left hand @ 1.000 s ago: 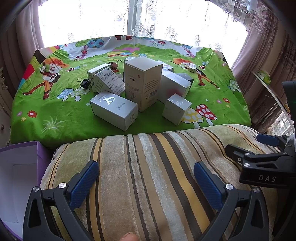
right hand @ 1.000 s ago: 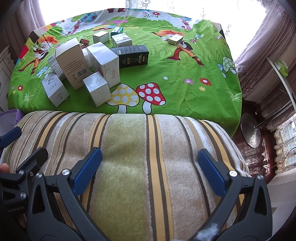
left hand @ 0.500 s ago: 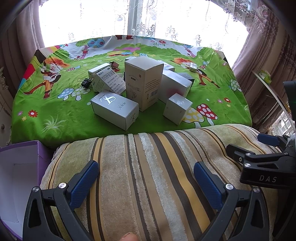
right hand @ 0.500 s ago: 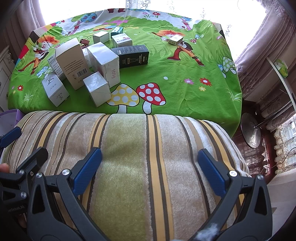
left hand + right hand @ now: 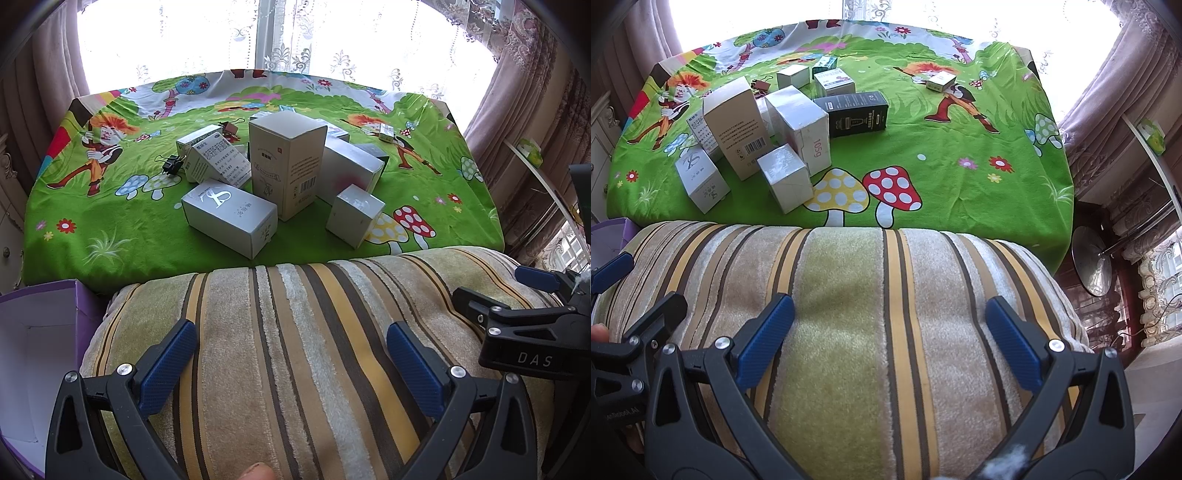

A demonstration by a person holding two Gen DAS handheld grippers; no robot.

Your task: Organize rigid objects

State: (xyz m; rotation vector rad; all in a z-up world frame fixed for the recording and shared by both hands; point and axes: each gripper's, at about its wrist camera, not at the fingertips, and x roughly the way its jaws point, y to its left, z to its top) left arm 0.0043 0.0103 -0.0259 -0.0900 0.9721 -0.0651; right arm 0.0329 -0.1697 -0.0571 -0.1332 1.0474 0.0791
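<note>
Several cardboard boxes stand in a cluster on the green cartoon tablecloth (image 5: pixel 110 236): a tall beige box (image 5: pixel 286 162), a silver box lying flat (image 5: pixel 229 216), a small silver cube (image 5: pixel 354 216) and a black box (image 5: pixel 855 112). A small box (image 5: pixel 940 80) lies apart at the far right. My left gripper (image 5: pixel 291 363) is open and empty above the striped cushion (image 5: pixel 295 332). My right gripper (image 5: pixel 890 343) is open and empty above the same cushion (image 5: pixel 849 314), and it shows in the left wrist view (image 5: pixel 532 317).
An open purple box with a white inside (image 5: pixel 33 354) sits at the lower left beside the cushion. A black binder clip (image 5: pixel 171 166) lies left of the boxes. Curtains and a bright window stand behind the table. A fan base (image 5: pixel 1091 264) stands on the floor at right.
The left wrist view has edged slightly forward toward the table; nothing else has moved and both grippers stay open.
</note>
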